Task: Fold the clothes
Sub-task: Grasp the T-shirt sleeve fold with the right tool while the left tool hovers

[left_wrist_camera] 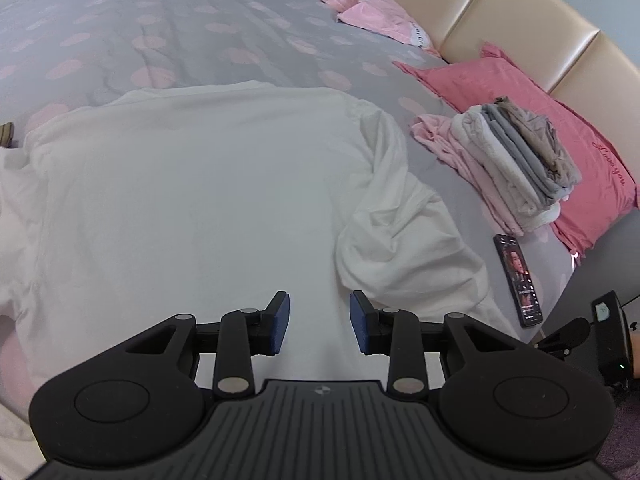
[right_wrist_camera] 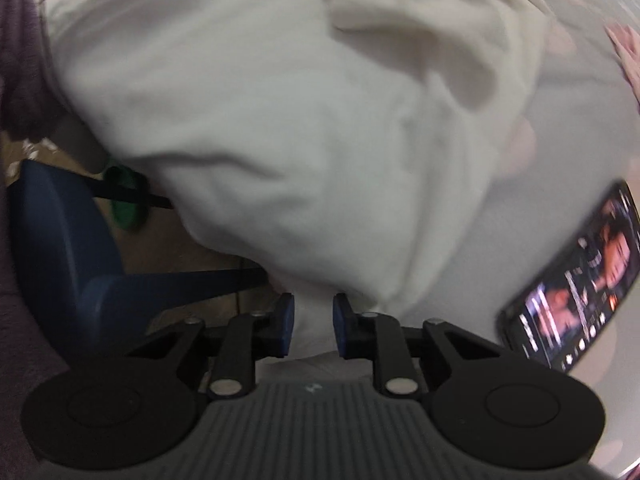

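Black linkages and blue pads are filling the bottom of both wrist views. At the bottom centre of the left wrist view the left gripper (left_wrist_camera: 319,322) is hovering with its jaws spread apart and nothing between them, only flat cloth showing in the gap. Under and beyond it, the white shirt (left_wrist_camera: 192,184) is lying spread across the middle of the frame on the bed (left_wrist_camera: 168,28), its sleeve (left_wrist_camera: 400,216) bunching in folds to the right of centre.

At the bottom centre of the right wrist view the right gripper (right_wrist_camera: 313,324) is sitting with its jaws narrowed around a hanging fold of the white shirt (right_wrist_camera: 280,128); white cloth is filling the gap, though the blur is making it hard to tell whether the pads are actually pinching it (a sliver of space shows on each side). A lit phone (right_wrist_camera: 580,280) is lying at the right edge of that view, and a blue chair (right_wrist_camera: 68,248) is standing at the lower left.

Farther off in the left wrist view, the phone (left_wrist_camera: 519,280) is resting on the bed at the lower right. A stack of folded clothes (left_wrist_camera: 512,160) is sitting at the right, against a pink pillow (left_wrist_camera: 520,84). A padded beige headboard (left_wrist_camera: 500,4) is curving across the upper right.
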Tool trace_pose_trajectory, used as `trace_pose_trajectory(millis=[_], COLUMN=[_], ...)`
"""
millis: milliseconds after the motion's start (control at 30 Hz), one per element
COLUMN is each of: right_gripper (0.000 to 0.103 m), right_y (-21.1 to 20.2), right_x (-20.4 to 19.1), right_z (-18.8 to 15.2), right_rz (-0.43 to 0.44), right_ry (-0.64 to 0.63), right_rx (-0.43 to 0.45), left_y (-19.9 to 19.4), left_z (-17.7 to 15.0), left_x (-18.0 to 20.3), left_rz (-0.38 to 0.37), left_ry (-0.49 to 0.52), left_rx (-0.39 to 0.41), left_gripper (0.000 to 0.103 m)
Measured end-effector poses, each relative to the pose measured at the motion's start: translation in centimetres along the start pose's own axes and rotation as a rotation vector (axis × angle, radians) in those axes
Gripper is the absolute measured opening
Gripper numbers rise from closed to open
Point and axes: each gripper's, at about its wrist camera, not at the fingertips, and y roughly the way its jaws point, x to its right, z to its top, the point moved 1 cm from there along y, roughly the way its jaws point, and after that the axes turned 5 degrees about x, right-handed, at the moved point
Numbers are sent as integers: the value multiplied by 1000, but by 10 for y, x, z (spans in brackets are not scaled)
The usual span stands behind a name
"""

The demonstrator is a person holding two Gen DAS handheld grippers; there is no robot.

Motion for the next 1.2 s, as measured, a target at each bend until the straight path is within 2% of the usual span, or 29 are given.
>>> trace_pose_trajectory(millis=[67, 167, 267, 467, 633, 767, 800, 867, 933, 1000, 1033, 1067, 1100, 1200], right_gripper=[23, 28, 30, 45, 51, 68, 69, 70, 70, 68, 61, 36, 25, 15], right_y=[2, 2, -9, -70, -90, -97, -99, -97, -90, -77, -71, -67, -66, -82], right_x=[4, 4, 4, 6, 24, 48, 53, 62, 69, 70, 69, 67, 64, 50], right_z=[-4, -9, -11, 8, 37, 67, 75, 89, 101, 108, 111, 114, 115, 115], right_rz=[-23, -80, -129, -146, -178, -161, -157, -136, -95, -53, -36, -20, -8, -8], right_ry=[24, 28, 42, 61, 116, 183, 200, 226, 251, 265, 267, 266, 264, 241], right_rx=[-14, -43, -33, 182, 346, 458, 485, 512, 502, 465, 445, 428, 418, 462], left_y=[3, 5, 8, 14, 18, 17, 16, 13, 11, 10, 9, 8, 7, 3], left_z=[-2, -5, -8, -12, -15, -15, -15, -15, -16, -16, -16, -16, -16, -14], left_x=[5, 17, 27, 41, 49, 52, 52, 51, 49, 47, 45, 44, 42, 36], left_rz=[-12, -35, -54, -61, -71, -77, -78, -75, -69, -56, -50, -45, -39, -19], left_ry=[18, 55, 86, 120, 137, 158, 160, 168, 175, 171, 169, 167, 162, 139], left_rx=[1, 0, -5, 8, 31, 43, 49, 62, 71, 73, 75, 76, 79, 91], left_gripper=[31, 39, 40, 41, 41, 41, 41, 41, 41, 41, 41, 41, 41, 41])
